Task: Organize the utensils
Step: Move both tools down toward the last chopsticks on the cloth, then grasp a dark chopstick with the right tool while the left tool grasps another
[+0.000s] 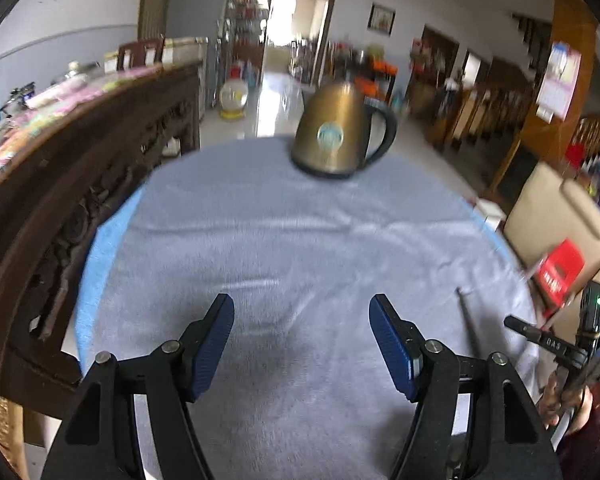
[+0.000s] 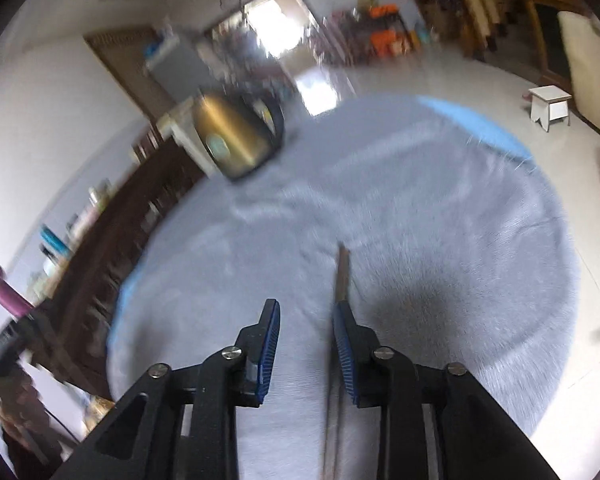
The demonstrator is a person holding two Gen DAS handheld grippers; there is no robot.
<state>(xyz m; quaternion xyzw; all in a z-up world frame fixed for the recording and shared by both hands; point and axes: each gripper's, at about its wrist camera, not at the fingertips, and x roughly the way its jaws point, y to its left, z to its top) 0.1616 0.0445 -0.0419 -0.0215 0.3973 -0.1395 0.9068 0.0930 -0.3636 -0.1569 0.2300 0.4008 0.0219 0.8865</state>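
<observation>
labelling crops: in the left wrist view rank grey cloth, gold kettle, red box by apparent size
1. grey cloth, by far the largest
2. gold kettle
3. red box, smallest, though cut off near the frame edge, so unsure

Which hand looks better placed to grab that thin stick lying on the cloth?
Right, probably. The right gripper has the stick beside its open jaws; the left gripper is over bare cloth.

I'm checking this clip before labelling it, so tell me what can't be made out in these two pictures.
- Thin utensil, right wrist view: blurred, lower end hidden behind the right gripper; type unclear, and whether a pad touches it.
- Same utensil, left wrist view: lower end hidden behind the left gripper.
- Kettle, right wrist view: label smeared by blur.
- Sideboard clutter, left wrist view: blurred.
</observation>
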